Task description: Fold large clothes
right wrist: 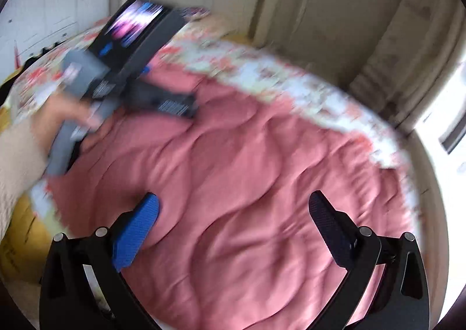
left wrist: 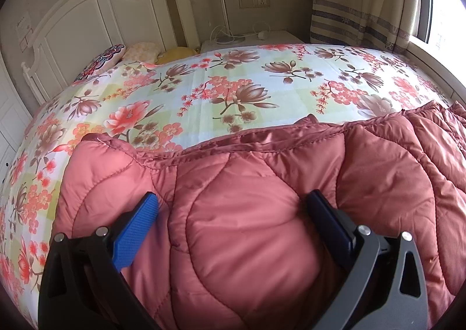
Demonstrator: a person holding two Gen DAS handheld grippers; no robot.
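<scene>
Quilted pink-red padded garment (left wrist: 250,213) spread on the bed, near edge toward the cameras, its stitched hem running across the sheet. Left gripper (left wrist: 233,207) low over it, jaws wide apart; a puffed bulge of the quilting sits between the blue pads (left wrist: 137,231) and seems to press against both, but no pinch on the fabric is seen. Right gripper (right wrist: 233,210) higher above the same garment (right wrist: 233,161), jaws spread wide, nothing between them, pads apart from the cloth. Right view heavily motion-blurred. In it, the left gripper body (right wrist: 125,68) shows at upper left, a hand (right wrist: 67,114) on its grey handle, cream sleeve (right wrist: 17,161) behind; a lit screen on top, labels on its side too smeared to read. No legible writing on the garment. Bed sheet (left wrist: 204,102) pale checked with red and brown flowers. White panelled headboard (left wrist: 96,15) at far left, patterned pillow (left wrist: 102,62) and yellow cushion (left wrist: 177,53) against it. White bedside table (left wrist: 247,38) with cables; wall socket (left wrist: 253,1) above. Curtain (left wrist: 364,1) with ship print and striped bands beside a bright window (left wrist: 442,18). White wardrobe doors (right wrist: 58,3) in the right view.
</scene>
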